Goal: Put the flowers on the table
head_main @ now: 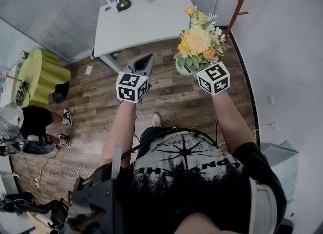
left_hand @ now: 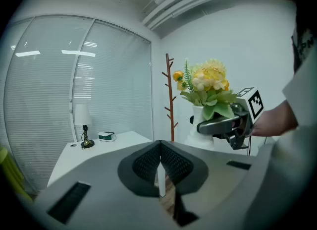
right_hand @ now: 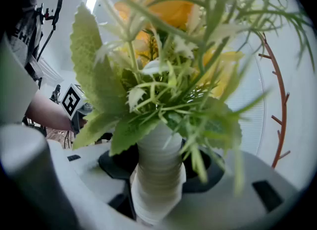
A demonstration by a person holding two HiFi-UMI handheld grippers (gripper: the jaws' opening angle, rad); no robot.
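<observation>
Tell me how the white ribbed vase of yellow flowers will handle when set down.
Probably top-heavy: the yellow and orange bouquet spreads much wider than the white ribbed vase, so it may tip. Its ridges should resist slipping. The leaves look floppy.

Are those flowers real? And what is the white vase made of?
The flowers look fake, probably fabric or plastic: the leaves seem stiff and very evenly coloured. The vase looks like matte white ceramic, or maybe plastic, with fine ribbed rings all around it.
</observation>
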